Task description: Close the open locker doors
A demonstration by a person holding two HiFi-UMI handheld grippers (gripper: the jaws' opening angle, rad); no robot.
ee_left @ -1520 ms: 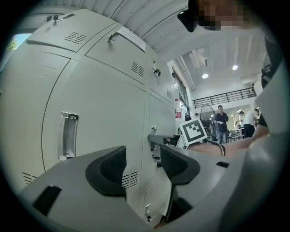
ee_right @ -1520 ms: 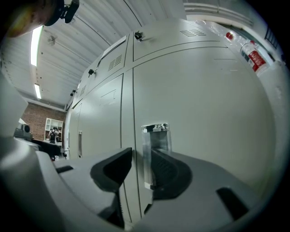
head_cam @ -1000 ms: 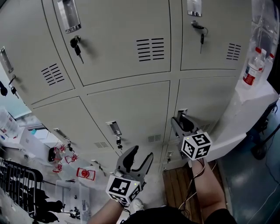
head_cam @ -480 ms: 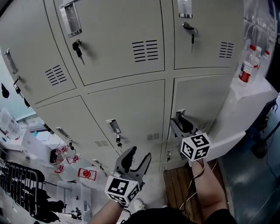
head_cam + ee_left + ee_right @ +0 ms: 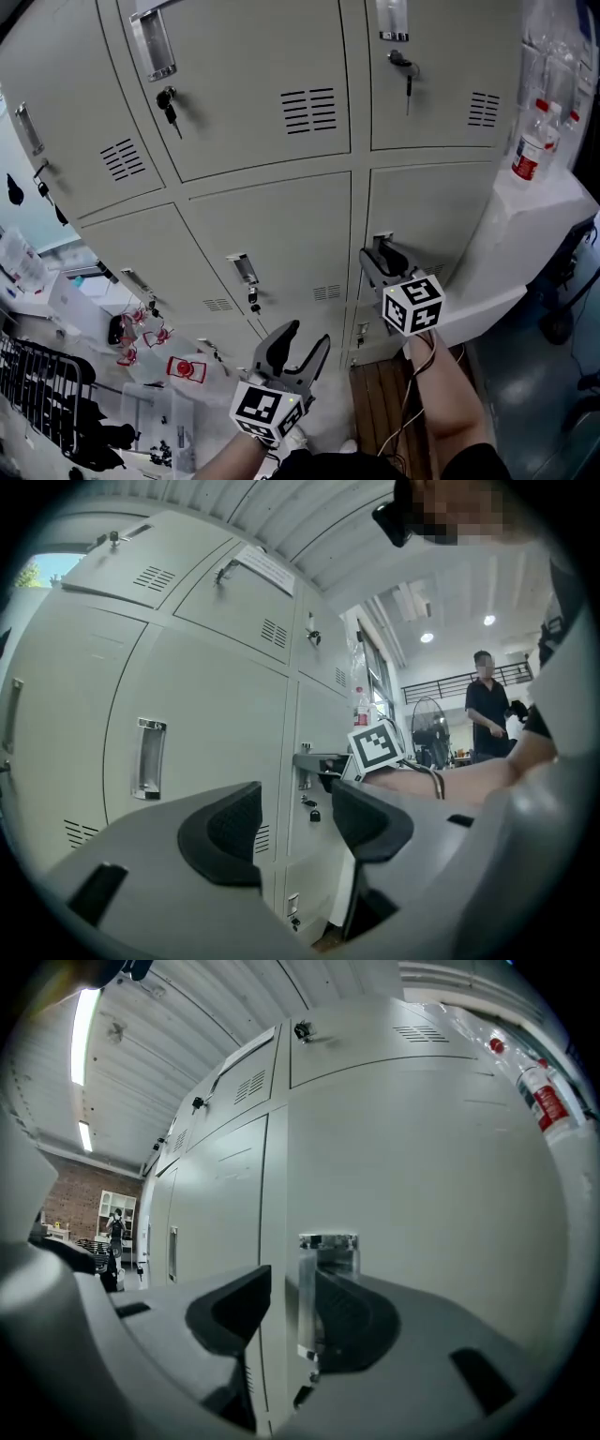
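Grey lockers fill the head view, and all their doors look flush with the frame. My right gripper (image 5: 379,259) is at the metal handle (image 5: 384,243) of the lower right locker door (image 5: 441,211). In the right gripper view the handle (image 5: 326,1283) stands between the jaws of my right gripper (image 5: 291,1312), close to the right one, with a gap on the left side. My left gripper (image 5: 305,339) hangs open in the air below the lower middle door (image 5: 281,234), holding nothing. The left gripper view shows the left gripper (image 5: 295,822) with empty jaws, with my right gripper's marker cube (image 5: 377,746) beyond.
Keys hang from the locks (image 5: 168,105) of several doors. A plastic bottle (image 5: 530,150) stands on a white ledge (image 5: 525,225) right of the lockers. Small items litter the floor (image 5: 159,375) at lower left. A person (image 5: 487,700) stands far off in the hall.
The head view has shifted slightly and my left gripper sits a little lower. My right gripper stays at the lower right door's handle.
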